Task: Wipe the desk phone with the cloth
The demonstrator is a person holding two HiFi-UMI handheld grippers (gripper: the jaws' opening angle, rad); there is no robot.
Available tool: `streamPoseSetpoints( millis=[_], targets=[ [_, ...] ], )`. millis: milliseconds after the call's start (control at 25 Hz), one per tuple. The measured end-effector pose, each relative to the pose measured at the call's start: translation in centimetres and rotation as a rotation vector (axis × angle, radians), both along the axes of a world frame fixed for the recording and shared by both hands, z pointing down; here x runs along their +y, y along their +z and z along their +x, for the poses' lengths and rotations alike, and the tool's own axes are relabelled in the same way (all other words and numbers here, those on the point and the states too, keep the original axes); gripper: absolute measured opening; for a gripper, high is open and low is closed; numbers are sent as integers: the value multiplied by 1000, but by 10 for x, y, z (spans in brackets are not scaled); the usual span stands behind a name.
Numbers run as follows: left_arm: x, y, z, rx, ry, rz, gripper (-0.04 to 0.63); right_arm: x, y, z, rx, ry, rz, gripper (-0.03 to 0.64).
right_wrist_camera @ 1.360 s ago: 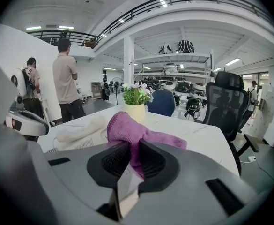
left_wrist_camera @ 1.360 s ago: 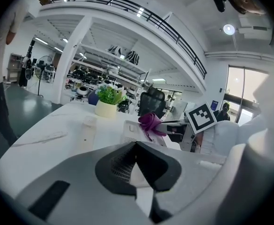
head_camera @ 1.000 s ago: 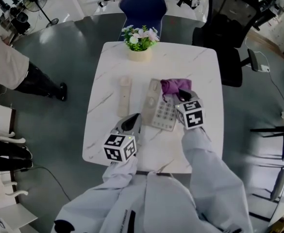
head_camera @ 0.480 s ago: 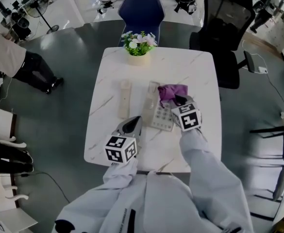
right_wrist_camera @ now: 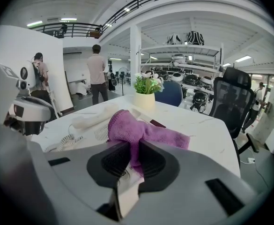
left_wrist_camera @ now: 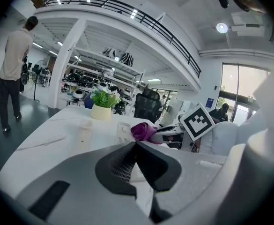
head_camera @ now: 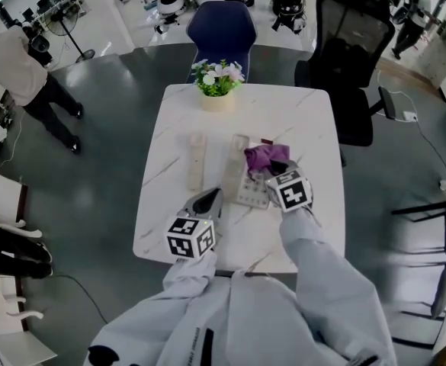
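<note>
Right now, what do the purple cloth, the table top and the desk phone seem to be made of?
The purple cloth: soft fuzzy fabric, likely microfibre; it bunches in folds. The table top: white with grey veins, slight sheen; marble or a marble-look surface, cannot tell which. The desk phone: pale, smooth moulded casing, probably plastic.

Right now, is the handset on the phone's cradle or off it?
Off: the handset lies flat on the table, left of the phone base, with a gap between them.
</note>
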State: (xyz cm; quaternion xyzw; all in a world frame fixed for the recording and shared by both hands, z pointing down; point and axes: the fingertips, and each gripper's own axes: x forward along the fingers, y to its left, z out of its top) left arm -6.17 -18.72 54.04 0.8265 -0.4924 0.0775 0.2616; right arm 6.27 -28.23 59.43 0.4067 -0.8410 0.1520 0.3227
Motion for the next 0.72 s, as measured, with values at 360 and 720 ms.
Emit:
streamPoseSetpoints(
  millis=[360,720],
  targets=[
    [5,-7,-1,-2,-12,19,-2,6,-5,0,-3,-8,26,37],
    [11,-12,0,2,-15,31,-2,29,7,-6,-32,-27,-35,37]
  ],
)
